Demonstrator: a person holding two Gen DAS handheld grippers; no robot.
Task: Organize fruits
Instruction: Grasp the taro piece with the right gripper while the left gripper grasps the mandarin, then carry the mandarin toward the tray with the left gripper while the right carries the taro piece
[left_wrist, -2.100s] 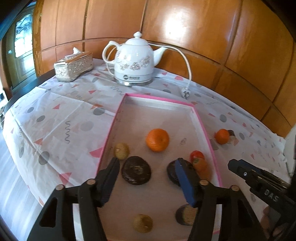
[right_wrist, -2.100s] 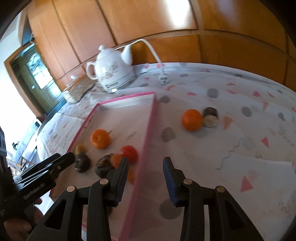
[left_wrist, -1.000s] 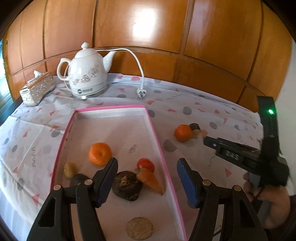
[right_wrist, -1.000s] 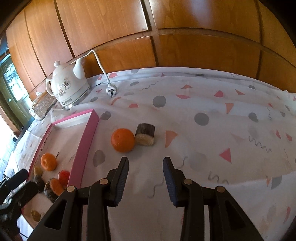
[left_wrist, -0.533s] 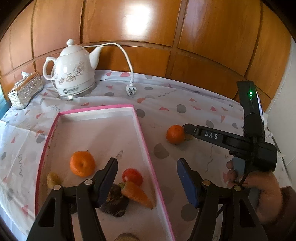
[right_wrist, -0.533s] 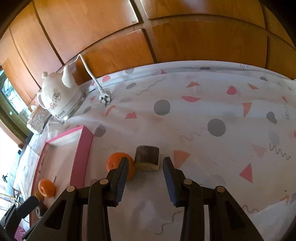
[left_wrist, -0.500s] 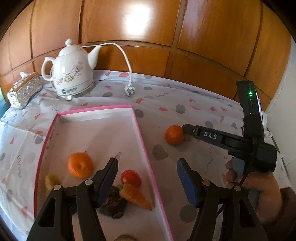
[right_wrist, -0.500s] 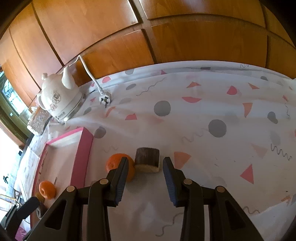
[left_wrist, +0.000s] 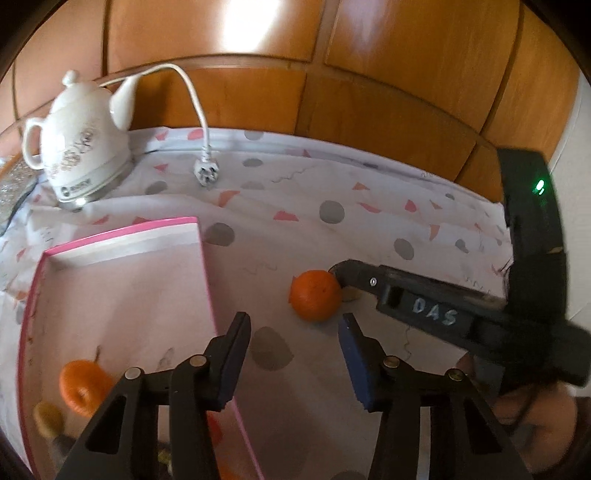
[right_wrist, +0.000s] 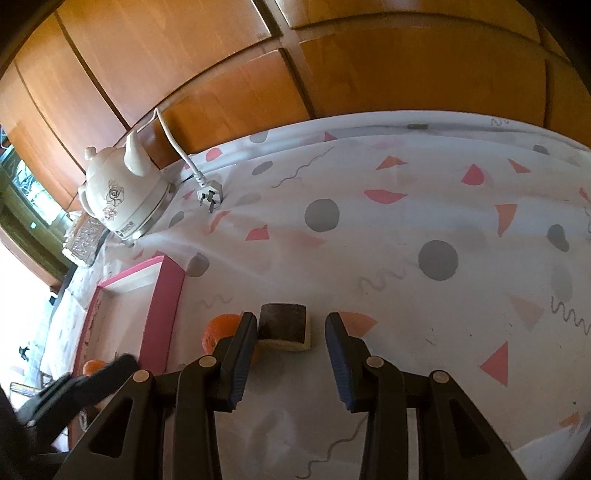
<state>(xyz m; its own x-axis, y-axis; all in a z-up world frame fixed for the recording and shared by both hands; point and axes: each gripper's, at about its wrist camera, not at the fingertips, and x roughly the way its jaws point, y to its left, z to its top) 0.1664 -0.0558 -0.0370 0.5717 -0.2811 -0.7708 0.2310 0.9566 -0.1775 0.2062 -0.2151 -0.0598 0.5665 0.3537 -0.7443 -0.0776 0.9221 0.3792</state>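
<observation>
Both grippers have shifted right, away from the tray (left_wrist: 201, 258), toward the loose orange (left_wrist: 314, 295) on the worktop (right_wrist: 406, 258). Left gripper (left_wrist: 293, 354) is closing, empty, just short of it. Right gripper (right_wrist: 290, 345) hangs partly open, empty, straddling a brown block (right_wrist: 284, 326) beside the orange.

The orange (left_wrist: 314, 294) lies right of the tray (left_wrist: 205, 266) (kettle (left_wrist: 82, 147) behind).
</observation>
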